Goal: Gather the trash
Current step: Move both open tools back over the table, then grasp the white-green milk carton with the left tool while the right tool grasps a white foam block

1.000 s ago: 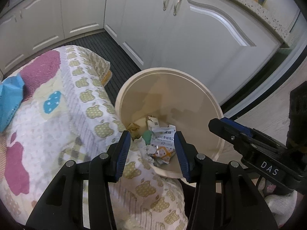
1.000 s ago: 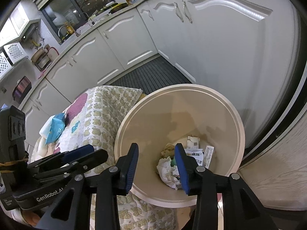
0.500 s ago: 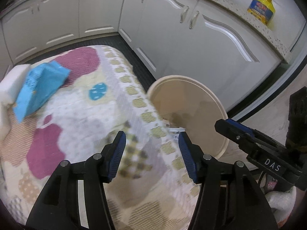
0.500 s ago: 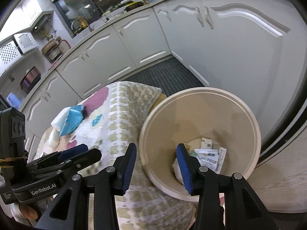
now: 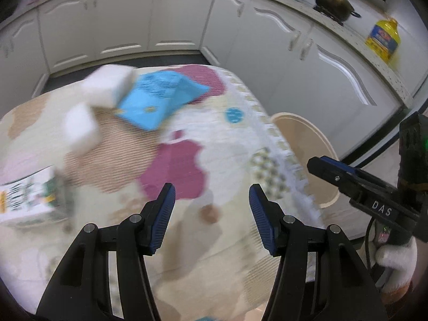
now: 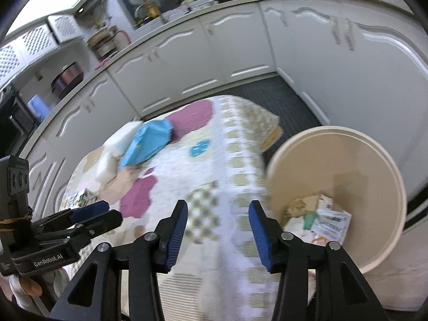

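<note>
1. I am holding the left black two-finger gripper with blue pads (image 5: pixel 211 215) over a round table draped in a cream cloth with magenta apple shapes (image 5: pixel 171 165); its jaws are standing spread with nothing between them.
2. I am spreading the jaws of the right black gripper with blue pads (image 6: pixel 218 228) as it hangs over the same cloth, nothing between them either.
3. The right tool's body is showing the white letters "DAS" in the left view; the left tool's body is reading "GenRobot.AI" in the right view.
4. A crumpled light-blue plastic wrapper (image 5: pixel 160 97) is lying on the table's far side, overlapping white foam blocks (image 5: pixel 105 88); its print is too blurred to read.
5. A white printed carton (image 5: pixel 26 198) is lying at the table's left edge, lettering unreadable.
6. The round beige plastic waste bin (image 6: pixel 355 144) is standing just beside the table, holding crumpled paper and printed packets (image 6: pixel 318 220).
7. A yellow oil bottle with a blue label (image 5: pixel 383 40) is standing on the counter.
</note>
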The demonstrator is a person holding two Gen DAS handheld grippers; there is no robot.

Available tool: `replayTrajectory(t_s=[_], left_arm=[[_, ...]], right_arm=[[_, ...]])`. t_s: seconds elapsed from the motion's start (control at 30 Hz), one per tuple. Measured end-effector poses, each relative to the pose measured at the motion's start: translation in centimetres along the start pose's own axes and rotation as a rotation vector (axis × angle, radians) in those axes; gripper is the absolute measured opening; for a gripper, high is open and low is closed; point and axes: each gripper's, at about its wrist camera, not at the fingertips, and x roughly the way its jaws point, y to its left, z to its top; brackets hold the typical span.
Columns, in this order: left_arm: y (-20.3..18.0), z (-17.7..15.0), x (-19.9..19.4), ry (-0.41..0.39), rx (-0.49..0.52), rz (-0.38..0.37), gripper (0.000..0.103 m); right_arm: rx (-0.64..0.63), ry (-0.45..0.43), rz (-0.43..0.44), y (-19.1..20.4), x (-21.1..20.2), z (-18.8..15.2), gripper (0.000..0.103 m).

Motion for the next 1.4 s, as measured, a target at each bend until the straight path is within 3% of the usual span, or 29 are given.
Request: replayTrajectory(t_s=[0.2, 0.53, 0.63, 0.77, 0.93, 1.13, 1.23, 1.4], left_arm=[[6.0, -1.5, -3.3, -0.024, -0.052, 0.067, 0.056], [18.5, 0.1, -7.2, -0.124, -0.21, 0.311, 0.056], [21.6, 0.6, -6.3, -0.1, -0.225, 0.404, 0.056], [24.1, 0.1, -4.0, 0.007, -0.217, 0.445, 0.056], [23.8, -1.8, -3.4, 0.059, -0.185, 0.368, 0.056], [19.8, -5.1, -4.0, 0.127, -0.118, 0.209, 0.056], [17.9, -5.9, -5.1, 0.111, -0.113, 0.134, 0.056], [17.4, -5.7, -7.0, 0.039, -0.165, 0.075, 0.056]], right_arm=[[-0.075, 0.041, 0.042, 4.1, 1.9, -0.2, 0.048], [-0.154, 0.094, 0.078, 8.8, 4.4, -0.9, 0.048], [-0.167, 0.102, 0.079, 9.4, 4.8, -1.0, 0.048], [-0.171, 0.106, 0.084, 9.7, 4.9, -1.0, 0.049], [-0.172, 0.114, 0.09, 10.0, 5.3, -1.0, 0.049], [-0.182, 0.125, 0.103, 10.8, 5.8, -1.3, 0.049], [-0.183, 0.126, 0.109, 11.2, 5.9, -1.2, 0.05], [-0.204, 0.124, 0.118, 12.2, 6.1, -0.9, 0.05]])
